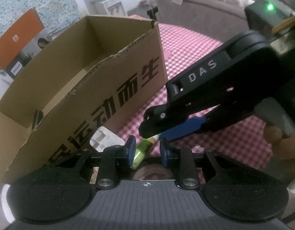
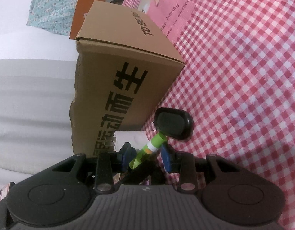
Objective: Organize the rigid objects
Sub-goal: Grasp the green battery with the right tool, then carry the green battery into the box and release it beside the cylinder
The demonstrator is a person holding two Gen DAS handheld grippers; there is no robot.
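The left gripper [image 1: 147, 150] has its fingers clamped on a green tube [image 1: 142, 151]; the right gripper [image 2: 145, 156] grips the same tube [image 2: 147, 150]. Beyond lie a black key fob [image 2: 174, 123] on the checkered cloth [image 2: 243, 95] and an open cardboard box [image 1: 101, 71].

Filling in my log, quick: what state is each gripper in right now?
Left gripper: green tube sits between its fingers; whether it grips cannot be told.
Right gripper: closed, holding the green tube.
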